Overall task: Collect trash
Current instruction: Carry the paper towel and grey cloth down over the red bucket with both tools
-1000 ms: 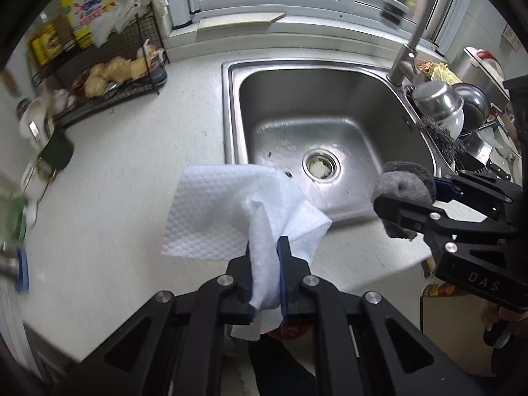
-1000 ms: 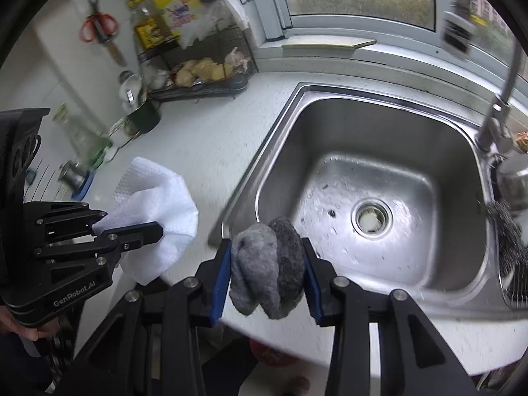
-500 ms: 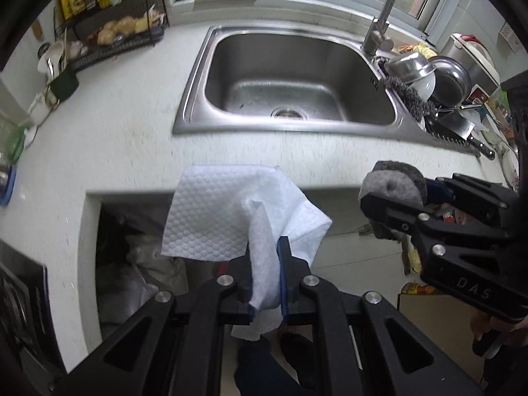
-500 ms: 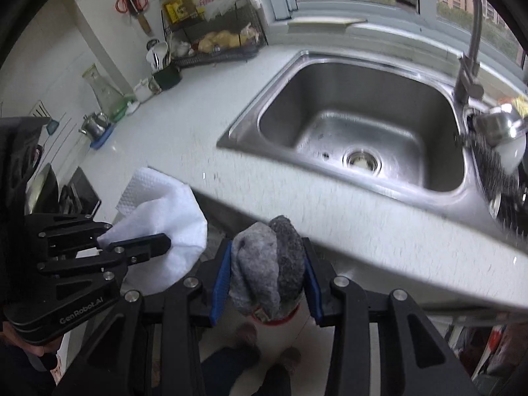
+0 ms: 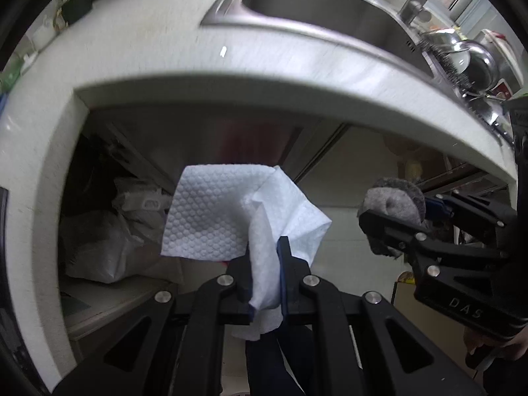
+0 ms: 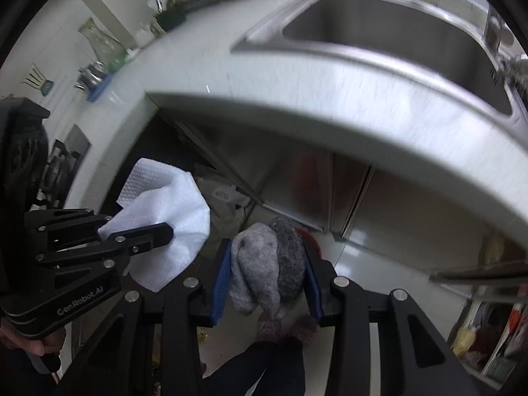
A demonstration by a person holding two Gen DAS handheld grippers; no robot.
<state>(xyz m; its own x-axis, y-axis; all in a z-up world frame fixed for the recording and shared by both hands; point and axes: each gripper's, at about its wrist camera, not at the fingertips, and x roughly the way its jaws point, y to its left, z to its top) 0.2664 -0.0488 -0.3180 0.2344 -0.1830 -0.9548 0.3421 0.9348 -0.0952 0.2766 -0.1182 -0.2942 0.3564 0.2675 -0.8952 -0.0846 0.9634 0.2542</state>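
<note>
My left gripper (image 5: pixel 265 254) is shut on a white dimpled paper towel (image 5: pixel 224 217), which fans out above its fingers. The same towel (image 6: pixel 165 211) shows at the left of the right wrist view, pinched by the left gripper (image 6: pixel 165 231). My right gripper (image 6: pixel 266 257) is shut on a grey wad of cloth (image 6: pixel 264 264), pressed between the blue pads (image 6: pixel 221 274). In the left wrist view that grey wad (image 5: pixel 392 208) sits at the right. Both grippers point steeply down, below the counter edge (image 5: pixel 264 85). A red rim (image 6: pixel 312 239) peeks out behind the wad; what it belongs to is hidden.
The steel sink (image 5: pixel 330 10) and white countertop (image 6: pixel 297 76) lie above and ahead. Under the counter is an open bay with plastic bags (image 5: pixel 99 241) and steel cabinet doors (image 6: pixel 297 181). The person's legs and slippers (image 6: pixel 283 326) stand on the tiled floor below.
Both grippers have dropped from above the sink to below the counter edge and pulled back from it. The under-counter bay and floor have come into view. Both grips are unchanged.
</note>
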